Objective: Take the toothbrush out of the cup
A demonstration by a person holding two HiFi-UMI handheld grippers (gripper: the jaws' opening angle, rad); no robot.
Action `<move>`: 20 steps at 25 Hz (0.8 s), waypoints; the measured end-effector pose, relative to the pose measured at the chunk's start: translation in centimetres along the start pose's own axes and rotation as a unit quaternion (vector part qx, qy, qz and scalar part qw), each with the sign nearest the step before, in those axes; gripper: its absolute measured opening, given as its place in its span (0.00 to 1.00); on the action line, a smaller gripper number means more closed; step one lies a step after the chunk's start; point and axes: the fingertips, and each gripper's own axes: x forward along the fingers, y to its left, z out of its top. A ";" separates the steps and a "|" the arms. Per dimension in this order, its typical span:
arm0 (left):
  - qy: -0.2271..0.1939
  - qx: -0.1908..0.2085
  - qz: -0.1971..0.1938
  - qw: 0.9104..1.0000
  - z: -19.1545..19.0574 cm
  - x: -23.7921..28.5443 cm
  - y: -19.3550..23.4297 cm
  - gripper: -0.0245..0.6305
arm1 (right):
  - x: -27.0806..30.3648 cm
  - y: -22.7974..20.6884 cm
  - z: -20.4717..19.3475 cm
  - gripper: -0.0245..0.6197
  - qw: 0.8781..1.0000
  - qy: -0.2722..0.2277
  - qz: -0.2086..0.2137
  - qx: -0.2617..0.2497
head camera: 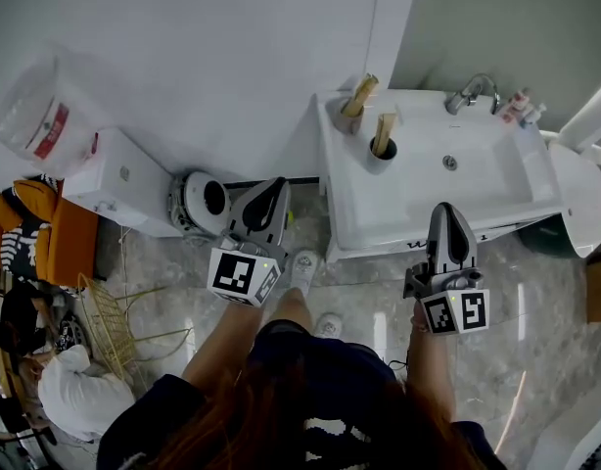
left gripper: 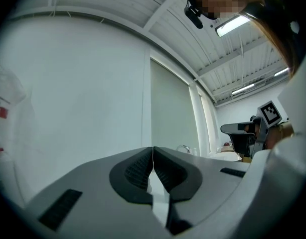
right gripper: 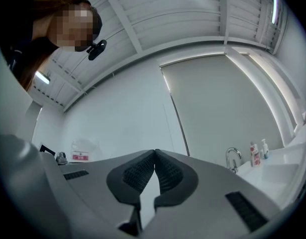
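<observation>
The jaws of our left gripper (head camera: pixel 271 192) and right gripper (head camera: pixel 447 213) were both closed on nothing, short of the sink (head camera: pixel 369 204), where the toothbrush (head camera: pixel 384 133) stood leaning in its cup (head camera: pixel 381 156) on the left ledge, and we judged that reaching in unopened could tip that cup over.

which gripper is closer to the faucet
Right. The right gripper is in front of the sink, below the faucet; the left gripper is beyond its left edge.

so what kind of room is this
Most likely a bathroom, perhaps a mock-up: a white washbasin with a tap, a cup holding a toothbrush on its rim, and small bottles beside the tap.
</observation>
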 end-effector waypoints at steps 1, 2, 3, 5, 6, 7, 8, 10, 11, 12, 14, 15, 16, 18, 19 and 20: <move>-0.001 0.000 -0.002 1.000 -0.2 1.2 0.6 0.07 | 1.0 -0.5 -0.2 0.06 1.000 0.000 -0.002 -0.002; -0.003 0.000 -0.006 1.000 -0.3 2.5 1.2 0.07 | 2.1 -1.0 -0.4 0.06 1.000 -0.001 -0.006 -0.005; -0.006 -0.001 -0.010 1.000 -0.3 4.0 1.9 0.07 | 3.2 -1.6 -0.5 0.06 1.000 -0.002 -0.009 -0.008; -0.012 -0.003 -0.022 1.000 -0.5 7.3 3.2 0.07 | 5.5 -2.9 -0.7 0.06 1.000 -0.005 -0.020 -0.016; -0.014 -0.004 -0.029 0.999 -0.6 9.0 3.8 0.07 | 6.7 -3.7 -0.8 0.06 0.999 -0.007 -0.028 -0.019; -0.015 -0.005 -0.038 0.999 -0.7 10.7 4.4 0.07 | 8.0 -4.4 -1.0 0.06 0.999 -0.008 -0.036 -0.021; -0.015 -0.005 -0.047 0.999 -0.7 12.4 5.1 0.07 | 9.4 -5.1 -1.1 0.06 0.999 -0.009 -0.043 -0.021; -0.017 -0.003 -0.068 0.998 -0.5 15.8 6.4 0.07 | 12.3 -6.2 -1.3 0.06 0.998 -0.011 -0.056 -0.025; -0.018 -0.001 -0.078 0.997 -0.5 17.4 7.1 0.07 | 13.8 -6.7 -1.4 0.06 0.998 -0.013 -0.063 -0.028; -0.018 0.000 -0.088 0.996 -0.6 18.9 7.7 0.07 | 15.1 -7.1 -1.6 0.06 0.997 -0.015 -0.070 -0.029; -0.016 -0.001 -0.108 0.994 -1.0 21.5 9.0 0.07 | 17.4 -7.8 -2.3 0.06 0.996 -0.018 -0.085 -0.029; -0.014 -0.002 -0.118 0.993 -1.3 22.6 9.5 0.07 | 18.2 -8.0 -2.8 0.06 0.995 -0.016 -0.094 -0.028; -0.011 -0.004 -0.128 0.992 -1.6 23.6 9.9 0.07 | 18.8 -8.2 -3.3 0.06 0.994 -0.014 -0.102 -0.027; -0.006 -0.006 -0.144 0.990 -2.4 25.4 10.5 0.07 | 19.9 -8.7 -4.4 0.06 0.993 -0.008 -0.117 -0.026; -0.003 -0.007 -0.148 0.989 -2.8 26.2 10.8 0.07 | 20.4 -9.1 -4.9 0.06 0.992 -0.004 -0.122 -0.025; -0.001 -0.009 -0.151 0.989 -3.2 27.0 11.1 0.07 | 20.9 -9.5 -5.3 0.06 0.992 0.000 -0.125 -0.024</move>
